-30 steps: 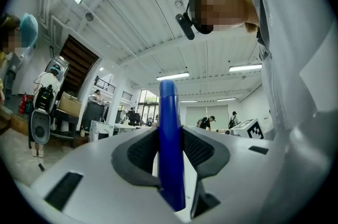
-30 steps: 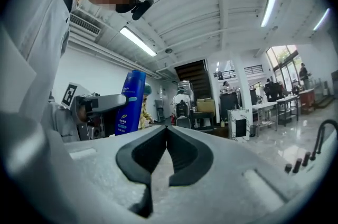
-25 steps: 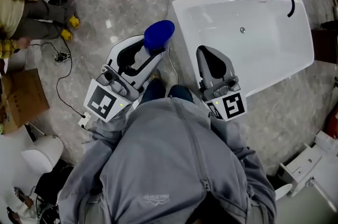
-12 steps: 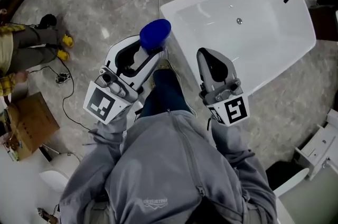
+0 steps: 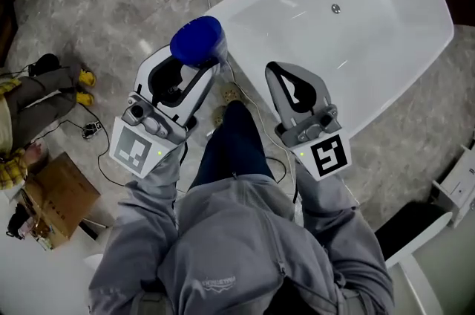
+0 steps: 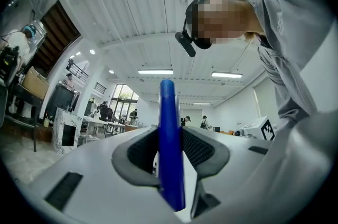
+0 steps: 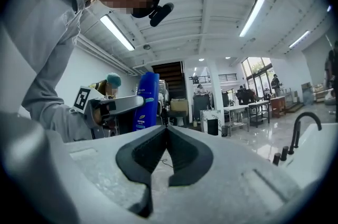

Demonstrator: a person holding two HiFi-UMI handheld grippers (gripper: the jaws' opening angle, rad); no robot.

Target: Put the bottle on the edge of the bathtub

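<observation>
Grey zipped jacket (image 5: 245, 247), dark blue trousers (image 5: 231, 146); pale grey, black-padded left gripper (image 5: 210, 65) and right gripper (image 5: 273, 70), each bearing a black-and-white marker cube (image 5: 324, 156).

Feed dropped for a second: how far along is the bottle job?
Done: the blue bottle is clamped in the left gripper. In hand: it hangs beside the bathtub at its near corner, off the rim. Left: set it on the rim and release. The right gripper is shut, empty.

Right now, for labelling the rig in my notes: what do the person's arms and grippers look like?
Both arms wear grey sleeves. The left hand-held gripper and right hand-held gripper are light grey, with black jaw pads tapering to a point. Each carries a white cube with a black square marker at its rear, left, right.
</observation>
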